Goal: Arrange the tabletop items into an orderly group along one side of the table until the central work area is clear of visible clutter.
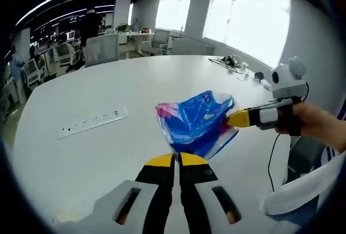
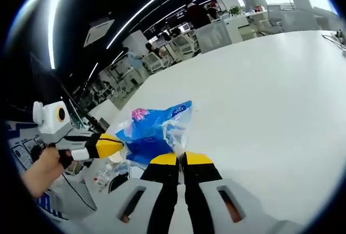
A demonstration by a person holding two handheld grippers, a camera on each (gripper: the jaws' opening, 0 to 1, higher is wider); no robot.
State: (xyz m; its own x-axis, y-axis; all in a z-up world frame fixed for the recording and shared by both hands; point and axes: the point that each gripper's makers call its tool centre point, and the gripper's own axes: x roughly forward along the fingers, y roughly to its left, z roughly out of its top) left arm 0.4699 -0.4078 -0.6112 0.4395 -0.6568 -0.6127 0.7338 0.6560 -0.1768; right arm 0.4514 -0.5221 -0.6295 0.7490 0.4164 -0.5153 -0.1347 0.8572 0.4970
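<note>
A blue plastic bag [image 1: 197, 123] with a pink patch at one corner hangs crumpled above the white table [image 1: 81, 88], stretched between both grippers. My left gripper [image 1: 177, 159] is shut, its yellow tips pinching the bag's near edge. From the right, the right gripper [image 1: 238, 119] grips the bag's other side, with a hand behind it. In the right gripper view the bag [image 2: 154, 128] sits just above my right gripper [image 2: 181, 158], shut on its clear plastic edge. The left gripper [image 2: 111, 146] meets the bag from the left.
A white power strip [image 1: 92, 122] lies on the table to the left. Cables and small devices [image 1: 233, 62] sit at the far right edge by the windows. Office chairs [image 1: 102, 47] and desks stand beyond the table. The wide tabletop [image 2: 259, 93] stretches ahead.
</note>
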